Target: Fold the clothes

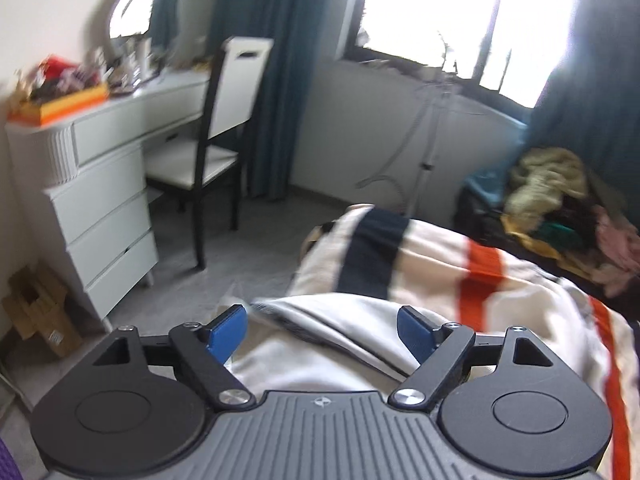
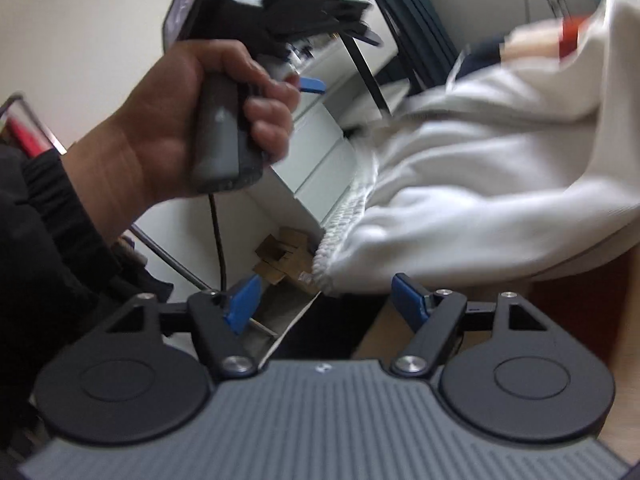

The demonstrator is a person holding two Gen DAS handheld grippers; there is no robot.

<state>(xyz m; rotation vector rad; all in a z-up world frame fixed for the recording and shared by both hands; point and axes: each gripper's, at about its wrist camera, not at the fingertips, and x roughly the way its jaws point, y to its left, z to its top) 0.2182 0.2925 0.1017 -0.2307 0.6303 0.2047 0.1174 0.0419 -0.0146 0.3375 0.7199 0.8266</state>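
A white garment (image 1: 320,320) lies bunched on a striped cream, navy and orange blanket (image 1: 440,264). My left gripper (image 1: 322,330) is open, its blue pads (image 1: 228,330) spread just above the garment's near edge, holding nothing. In the right wrist view the same white garment (image 2: 480,184) shows its ribbed knit hem (image 2: 340,224). My right gripper (image 2: 326,300) is open, with the hem's corner hanging just above the gap between its fingers. The left gripper (image 2: 316,16), held by a hand (image 2: 172,120), is up and to the left.
A white dresser (image 1: 92,184) with cluttered top stands left, with a black and white chair (image 1: 212,136) beside it. A pile of clothes (image 1: 560,200) lies at the right by the blue curtain. Cardboard pieces (image 1: 36,308) sit on the grey floor. A stand (image 1: 432,120) is by the window.
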